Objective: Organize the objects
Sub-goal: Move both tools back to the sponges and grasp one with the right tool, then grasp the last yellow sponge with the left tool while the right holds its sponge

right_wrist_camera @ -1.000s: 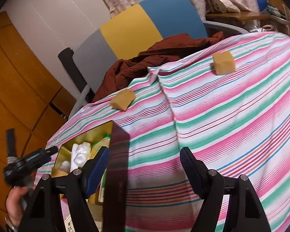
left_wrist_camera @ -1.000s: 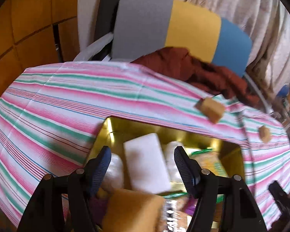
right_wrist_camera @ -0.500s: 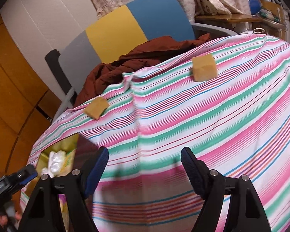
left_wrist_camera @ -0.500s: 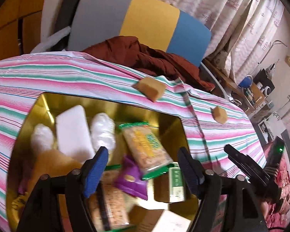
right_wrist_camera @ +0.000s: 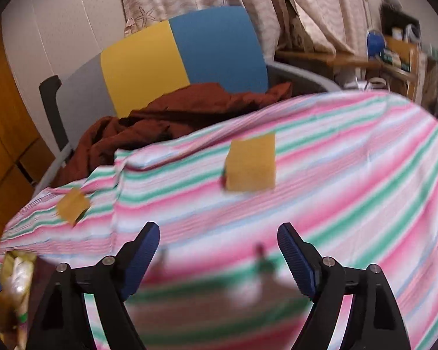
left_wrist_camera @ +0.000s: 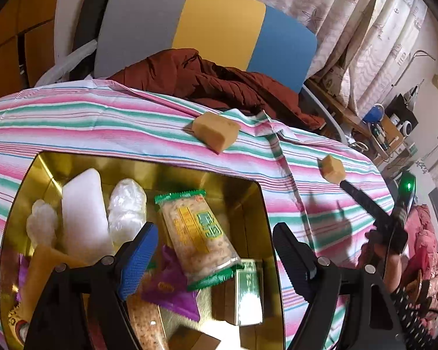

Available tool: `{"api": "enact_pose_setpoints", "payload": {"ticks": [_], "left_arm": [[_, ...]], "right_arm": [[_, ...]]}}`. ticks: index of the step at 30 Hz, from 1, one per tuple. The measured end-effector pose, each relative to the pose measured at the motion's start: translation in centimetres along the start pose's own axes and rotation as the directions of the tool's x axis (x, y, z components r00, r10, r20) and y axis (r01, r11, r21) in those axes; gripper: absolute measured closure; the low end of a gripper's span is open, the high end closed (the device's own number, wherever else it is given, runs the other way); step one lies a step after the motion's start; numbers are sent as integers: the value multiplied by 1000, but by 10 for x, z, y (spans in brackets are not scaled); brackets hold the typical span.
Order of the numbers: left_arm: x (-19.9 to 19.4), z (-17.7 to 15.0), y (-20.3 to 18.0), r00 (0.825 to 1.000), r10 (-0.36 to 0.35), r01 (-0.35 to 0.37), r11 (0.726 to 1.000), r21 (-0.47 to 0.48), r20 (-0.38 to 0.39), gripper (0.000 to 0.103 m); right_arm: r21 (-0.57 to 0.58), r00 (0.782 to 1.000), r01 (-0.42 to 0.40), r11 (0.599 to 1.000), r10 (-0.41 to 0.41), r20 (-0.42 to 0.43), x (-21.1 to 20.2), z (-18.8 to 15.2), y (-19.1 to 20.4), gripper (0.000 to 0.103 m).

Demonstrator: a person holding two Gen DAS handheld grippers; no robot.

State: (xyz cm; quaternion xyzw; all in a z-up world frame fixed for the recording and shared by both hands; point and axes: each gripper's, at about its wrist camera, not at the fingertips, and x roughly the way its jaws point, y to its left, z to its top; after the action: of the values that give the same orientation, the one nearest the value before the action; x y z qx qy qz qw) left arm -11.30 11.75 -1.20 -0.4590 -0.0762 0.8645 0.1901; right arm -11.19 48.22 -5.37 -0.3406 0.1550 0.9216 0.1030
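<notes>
Tin (left_wrist_camera: 265, 204) is sitting on the striped tabletop (left_wrist_camera: 73, 122) and is already holding most of the stuff: white block (left_wrist_camera: 83, 213), two clear-wrapped white pieces (left_wrist_camera: 127, 208), green-edged snack pack (left_wrist_camera: 197, 233), purple wrapper (left_wrist_camera: 172, 291), a small green-and-white box (left_wrist_camera: 248, 288), plus a tan piece at the lower left. So the bulk of the sorting is looking done.

Two tan sponge blocks are still lying outside the tin. Nearer block (left_wrist_camera: 216, 131) is sitting just past the tin's far rim, close to the tabletop's back edge by the rust-coloured cloth (left_wrist_camera: 219, 84). Farther block (left_wrist_camera: 332, 169) is sitting well apart from the tin, off to the right.

Left gripper (left_wrist_camera: 211, 262) is hovering over the tin; its jaws have just been opening, standing wide, nothing pinched between them.

Right gripper (right_wrist_camera: 219, 258) is pointing at the farther block (right_wrist_camera: 251, 163), which is lying ahead of it, not yet between the jaws. Those jaws have also just been opening, wide, empty. Right view is motion-blurred, so exact gap to the block is hard to call.

Judging remaining work: both blocks are needing pickup and drop into the tin; right side is looking set up for the farther one first.
</notes>
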Motion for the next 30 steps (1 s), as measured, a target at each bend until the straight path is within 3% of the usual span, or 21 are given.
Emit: {"api": "enact_pose_setpoints", "payload": {"ticks": [6,10,11,13,16,20,24,30], "left_arm": [[13,16,-10,1000,17,-17,1000,12,-12,21],[24,35,-25,999,41,-40,996,81,-15,21],[28,39,-28,999,47,-46,994,95,-18,21],[37,51,-35,998,60,-57,990,126,-20,20],[62,72,-42,994,88,-77,985,156,-63,18],[98,97,-44,983,142,-120,976,183,-114,18],[132,117,-47,962,233,-187,942,279,-141,18],[173,131,-46,939,284,-195,904,381,-193,18]], "right_arm": [[-16,998,68,998,-68,-1,40,37,-10,19],[7,996,87,996,-87,-2,65,47,-16,20],[4,996,92,996,-92,-4,68,47,-17,22],[2,995,94,996,-94,-31,77,47,-19,43],[8,994,100,995,-100,-39,82,44,-21,47],[9,993,116,993,-116,-16,80,40,-21,47],[-9,991,131,991,-131,-14,81,39,-18,47],[-17,989,144,989,-144,-15,83,38,-16,47]]}}
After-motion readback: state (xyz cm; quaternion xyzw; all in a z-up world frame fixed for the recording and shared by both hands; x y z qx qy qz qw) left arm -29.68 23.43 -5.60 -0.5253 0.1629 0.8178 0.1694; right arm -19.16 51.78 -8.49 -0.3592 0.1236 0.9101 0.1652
